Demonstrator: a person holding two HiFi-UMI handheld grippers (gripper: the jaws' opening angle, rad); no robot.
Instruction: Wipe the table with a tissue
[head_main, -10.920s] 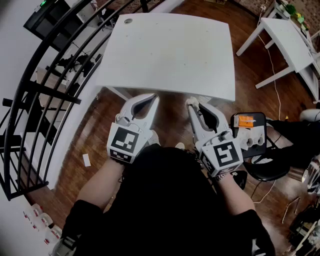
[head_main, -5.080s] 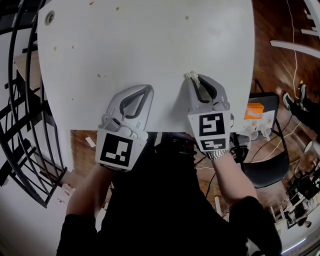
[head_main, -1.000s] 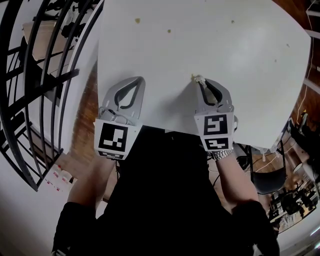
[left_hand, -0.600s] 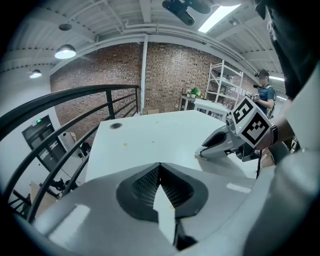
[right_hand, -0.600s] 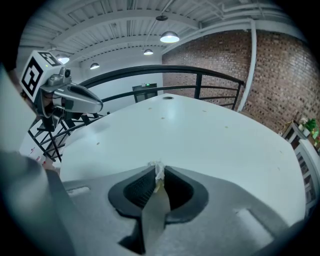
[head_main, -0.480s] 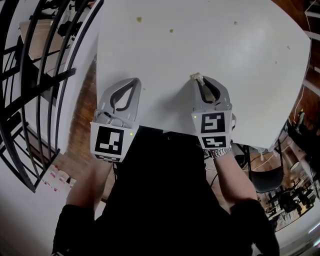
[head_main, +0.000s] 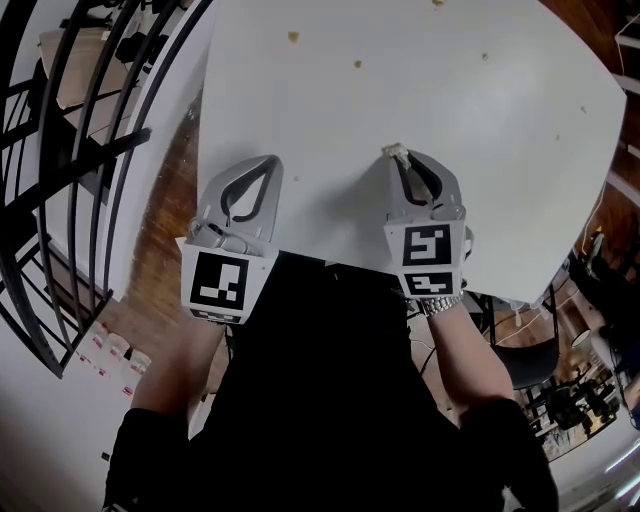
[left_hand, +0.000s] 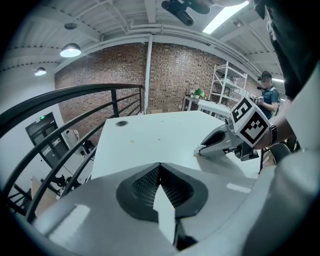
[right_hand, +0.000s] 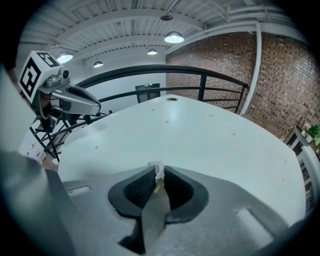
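White table (head_main: 420, 110), speckled with crumbs (head_main: 293, 37), lay beneath both grippers. The right gripper (head_main: 399, 156) pinched a small tissue (right_hand: 158, 171) wad at its tips above the near tabletop. The left gripper (head_main: 270, 162) was closed on nothing.

brick wall (left_hand: 170, 75) | wood floor (head_main: 165, 250) | black railing (left_hand: 114, 102) | ceiling lamps (left_hand: 70, 50) lit

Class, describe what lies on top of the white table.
Small crumbs lie scattered on the table. The right gripper, shut on a tissue, and the left gripper cover parts of its near edge; what lies beneath them is hidden.
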